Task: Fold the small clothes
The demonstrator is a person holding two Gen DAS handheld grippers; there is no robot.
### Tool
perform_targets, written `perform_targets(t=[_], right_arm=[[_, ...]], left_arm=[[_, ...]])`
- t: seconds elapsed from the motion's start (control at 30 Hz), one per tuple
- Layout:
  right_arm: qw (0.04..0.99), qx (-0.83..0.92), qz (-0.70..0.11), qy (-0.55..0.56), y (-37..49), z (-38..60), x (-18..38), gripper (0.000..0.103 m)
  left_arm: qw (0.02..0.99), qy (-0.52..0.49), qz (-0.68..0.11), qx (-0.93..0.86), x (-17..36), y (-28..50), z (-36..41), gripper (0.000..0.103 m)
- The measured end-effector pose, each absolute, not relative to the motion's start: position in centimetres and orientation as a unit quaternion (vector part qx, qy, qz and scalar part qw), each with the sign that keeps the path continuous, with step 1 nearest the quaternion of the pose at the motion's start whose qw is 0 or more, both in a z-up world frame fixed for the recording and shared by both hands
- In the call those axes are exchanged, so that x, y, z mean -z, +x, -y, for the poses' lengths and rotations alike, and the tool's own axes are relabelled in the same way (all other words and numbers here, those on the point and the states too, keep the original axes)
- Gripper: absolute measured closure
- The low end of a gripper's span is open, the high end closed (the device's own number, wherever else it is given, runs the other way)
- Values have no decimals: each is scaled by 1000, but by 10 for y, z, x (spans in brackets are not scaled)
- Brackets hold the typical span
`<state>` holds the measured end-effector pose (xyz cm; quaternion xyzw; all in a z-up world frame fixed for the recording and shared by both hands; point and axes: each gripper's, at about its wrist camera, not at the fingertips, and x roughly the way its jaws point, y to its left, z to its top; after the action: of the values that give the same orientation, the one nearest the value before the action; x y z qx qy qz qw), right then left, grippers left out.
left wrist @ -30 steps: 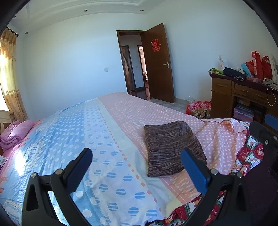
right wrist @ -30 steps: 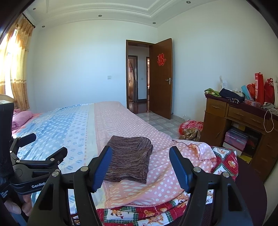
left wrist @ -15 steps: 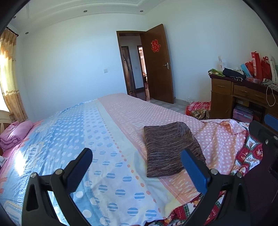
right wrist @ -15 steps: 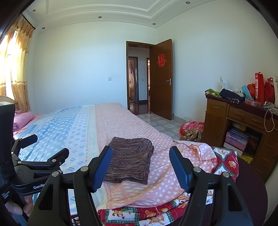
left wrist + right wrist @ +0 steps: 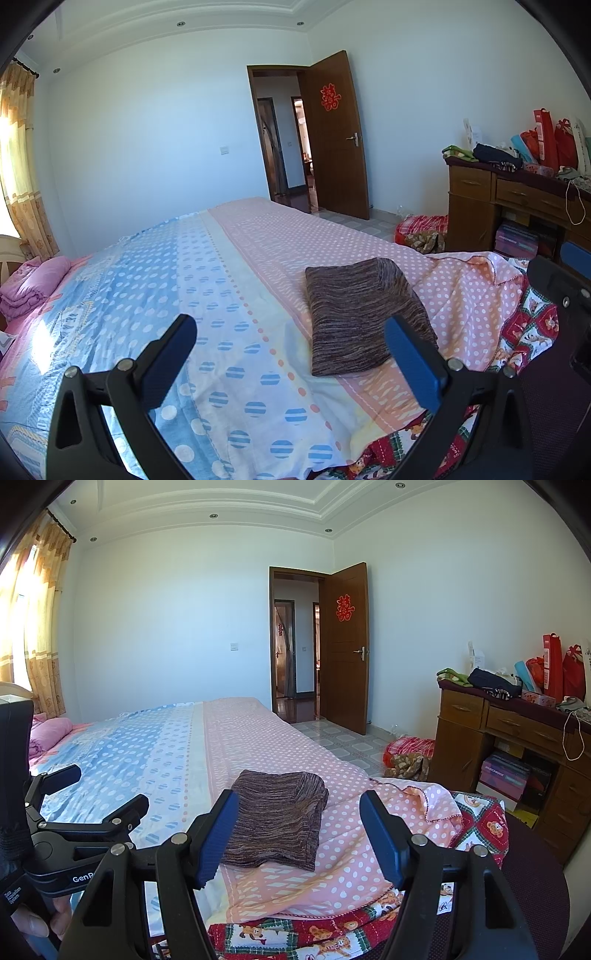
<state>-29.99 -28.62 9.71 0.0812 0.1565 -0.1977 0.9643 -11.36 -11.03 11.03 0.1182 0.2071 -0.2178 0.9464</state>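
Both grippers hover above the near edge of the bed (image 5: 258, 738), tilted a little downward. The left gripper (image 5: 290, 354) and the right gripper (image 5: 299, 834) each have the fingers wide apart and hold nothing. The folded brown garment (image 5: 277, 823) lies flat on the bed's pink dotted side just beyond them; its near left corner is hidden behind a blue finger pad (image 5: 216, 843) of the right gripper.

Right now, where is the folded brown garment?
The folded brown garment lies on the bed's pink polka-dot sheet, near the foot, right of the blue dotted stripe in both views.
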Motion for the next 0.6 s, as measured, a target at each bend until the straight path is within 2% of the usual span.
perform_targets(t=[0.6], right_arm=[[963, 198, -161, 81, -299, 285, -95, 34]], left_arm=[[945, 112, -221, 214, -106, -106, 107, 0]])
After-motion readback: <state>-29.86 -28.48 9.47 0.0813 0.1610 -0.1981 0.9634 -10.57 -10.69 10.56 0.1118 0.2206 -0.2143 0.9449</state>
